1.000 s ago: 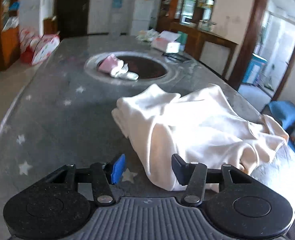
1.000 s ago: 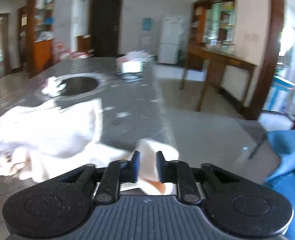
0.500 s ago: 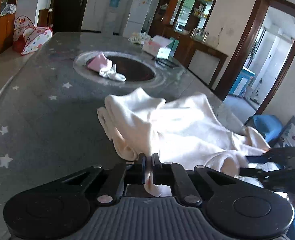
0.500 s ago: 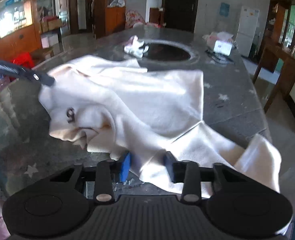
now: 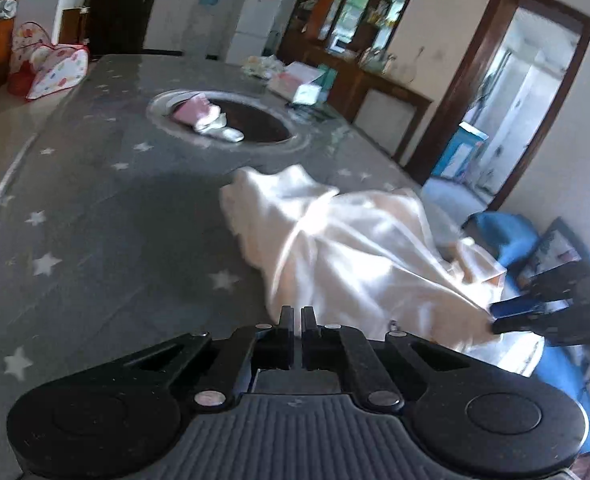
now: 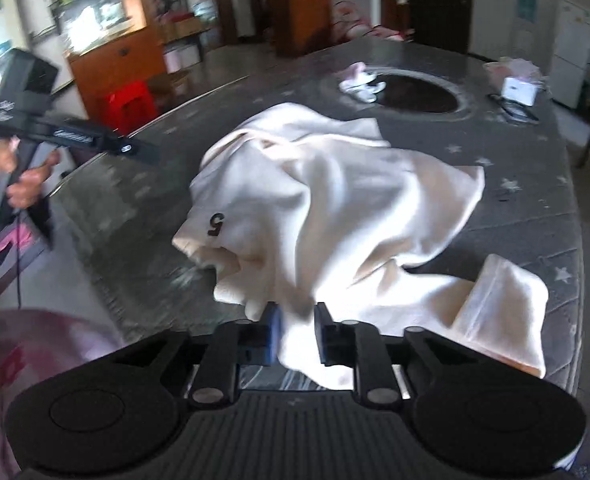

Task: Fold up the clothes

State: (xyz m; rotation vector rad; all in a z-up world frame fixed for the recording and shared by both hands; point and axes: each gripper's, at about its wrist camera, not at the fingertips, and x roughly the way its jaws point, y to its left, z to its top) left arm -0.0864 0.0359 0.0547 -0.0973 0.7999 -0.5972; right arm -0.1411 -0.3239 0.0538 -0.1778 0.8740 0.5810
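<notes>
A cream garment [image 5: 355, 248] [image 6: 335, 184] with a black "5" printed on it lies crumpled on the grey star-patterned table [image 5: 95, 220] [image 6: 535, 208]. My right gripper [image 6: 298, 332] [image 5: 495, 318] has a bunch of the garment's near edge between its blue pads, and the cloth fills the gap while the jaws are opening slightly. My left gripper [image 5: 297, 314] is shut just in front of the garment's other edge. In the right wrist view the left gripper [image 6: 151, 154] sits apart from the cloth, with nothing seen between its fingers.
A round dark recess [image 5: 255, 124] in the table's middle holds small pink and white clothes [image 5: 207, 118] [image 6: 361, 82]. A tissue box [image 5: 307, 92] and papers sit at the far end. A blue seat [image 5: 503, 232] stands past the right edge. A person's hand [image 6: 27, 184] grips the left handle.
The left gripper shut on the garment's edge half a second ago and is now shut without the cloth, drawn back. The right gripper swung round onto the garment and now has cloth between its pads.
</notes>
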